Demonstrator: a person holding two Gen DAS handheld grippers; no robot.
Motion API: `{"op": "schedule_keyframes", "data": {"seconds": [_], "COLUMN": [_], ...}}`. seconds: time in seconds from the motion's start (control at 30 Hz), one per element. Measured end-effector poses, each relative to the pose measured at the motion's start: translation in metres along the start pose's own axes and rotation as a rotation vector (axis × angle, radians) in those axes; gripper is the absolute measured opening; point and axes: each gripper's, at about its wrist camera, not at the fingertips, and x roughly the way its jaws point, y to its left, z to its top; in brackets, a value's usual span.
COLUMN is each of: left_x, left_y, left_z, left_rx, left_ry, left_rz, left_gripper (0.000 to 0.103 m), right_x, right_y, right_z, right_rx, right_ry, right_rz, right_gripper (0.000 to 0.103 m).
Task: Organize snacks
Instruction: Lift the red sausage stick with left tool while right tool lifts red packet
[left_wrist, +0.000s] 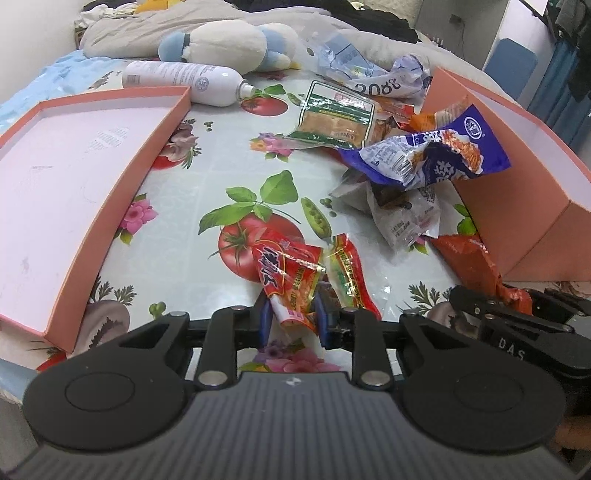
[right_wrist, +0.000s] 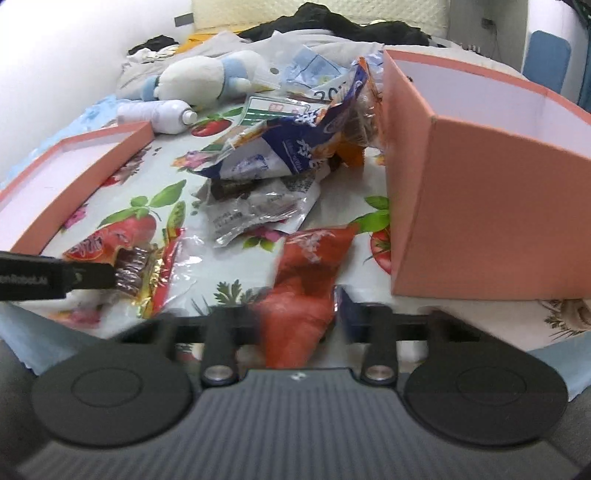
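Barely begun, I judge; left tool (left_wrist: 291, 310) clenches a red packet (left_wrist: 291, 277); right tool (right_wrist: 299, 314) grasps an orange packet (right_wrist: 310, 266); pink box (right_wrist: 480, 221) apparently empty; snack pile (left_wrist: 406, 155) remains on the desk (left_wrist: 221, 173).

Red snack packet (left_wrist: 291, 280) crumpled, on flowered bench. Orange packet (right_wrist: 306, 280) lies beside tall pink box (right_wrist: 491, 206). Blue-white bag (left_wrist: 428, 155) tops heap against box. Shallow pink lid (left_wrist: 66, 184) left, empty.
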Motion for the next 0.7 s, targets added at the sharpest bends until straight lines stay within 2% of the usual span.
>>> {"op": "schedule_keyframes", "data": {"seconds": [0.3, 0.37, 0.53, 0.7], "left_x": [-0.022, -0.029, -0.044, -0.061], "left_y": [-0.010, -0.011, -0.013, -0.013], "left_z": [0.001, 0.000, -0.001, 0.001], "left_rx": [-0.013, -0.019, -0.034, -0.073], "left_ry": [-0.022, -0.030, -0.063, -0.096], "left_rz": [-0.035, -0.043, -0.058, -0.076], "left_gripper": [0.019, 0.009, 0.008, 0.006], "right_x": [-0.035, -0.044, -0.065, -0.077], "right_y": [-0.006, -0.006, -0.006, -0.010], "right_z": [0.004, 0.007, 0.014, 0.015], "right_rx": [0.000, 0.006, 0.008, 0.028], "right_ry": [-0.046, -0.058, -0.100, -0.105], "right_rz": [0.024, 0.027, 0.023, 0.036], "right_gripper": [0.034, 0.034, 0.034, 0.034]}}
